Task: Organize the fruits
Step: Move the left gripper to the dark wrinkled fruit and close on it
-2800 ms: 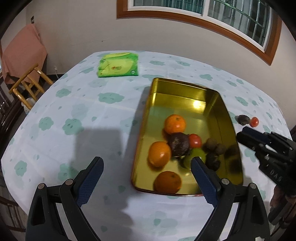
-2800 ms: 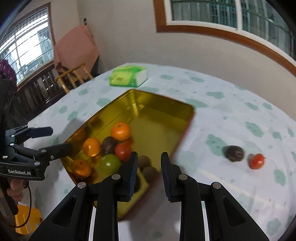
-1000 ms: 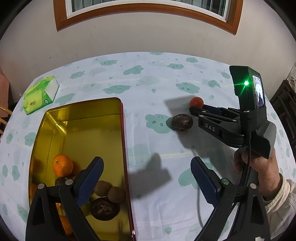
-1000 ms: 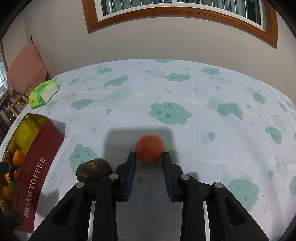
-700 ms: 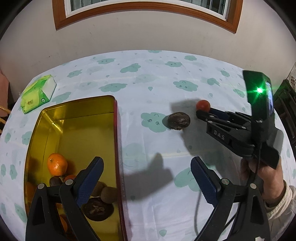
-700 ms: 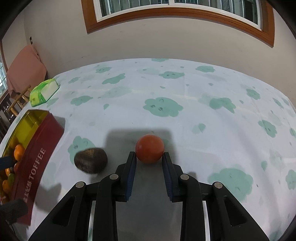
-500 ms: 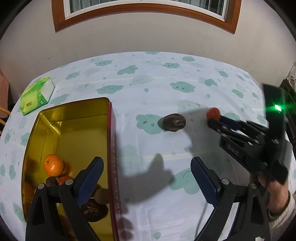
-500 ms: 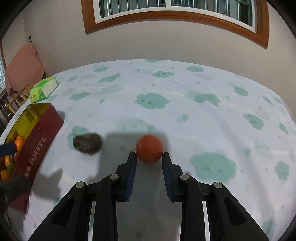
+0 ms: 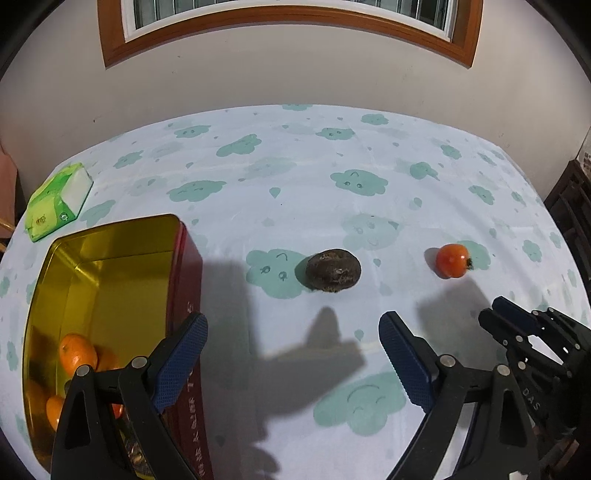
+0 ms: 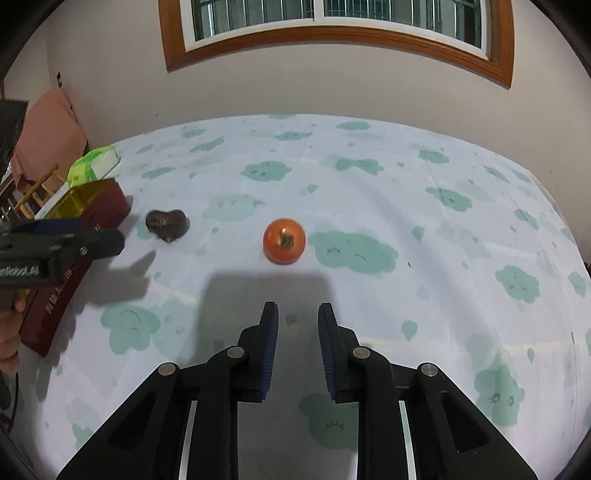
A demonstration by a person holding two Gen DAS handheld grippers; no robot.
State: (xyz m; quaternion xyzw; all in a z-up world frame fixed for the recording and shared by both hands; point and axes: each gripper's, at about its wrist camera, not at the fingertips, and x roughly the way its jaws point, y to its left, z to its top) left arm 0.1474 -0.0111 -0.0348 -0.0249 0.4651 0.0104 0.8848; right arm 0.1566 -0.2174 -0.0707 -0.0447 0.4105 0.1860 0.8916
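Oranges (image 9: 77, 353) sit in the tin (image 9: 110, 236); tomato (image 10: 284, 240) and dark fruit (image 9: 332, 270) wait beside it on the counter (image 9: 295, 177); left gripper (image 9: 291, 356) jaws apart, right gripper (image 10: 297, 338) jaws together, empty

The left hand-held gripper (image 9: 291, 354) angles downward with jaws closing slightly from wide; the right hand-held gripper (image 10: 297, 314) is closed, empty.

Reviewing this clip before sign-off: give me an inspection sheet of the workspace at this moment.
Surface: table under a white tablecloth with green cloud print.
Job's things: tomato and dark wrinkled fruit lie loose on the cloth, apart; gold tin at the left holds oranges.
Clutter: green tissue pack beyond the tin.
Grippers: left gripper wide, jaws closing slightly, nothing between them; right gripper narrow, empty, short of the tomato.
Cables: nothing seen.
Surroundings: wood-framed window, pink cloth over chair.
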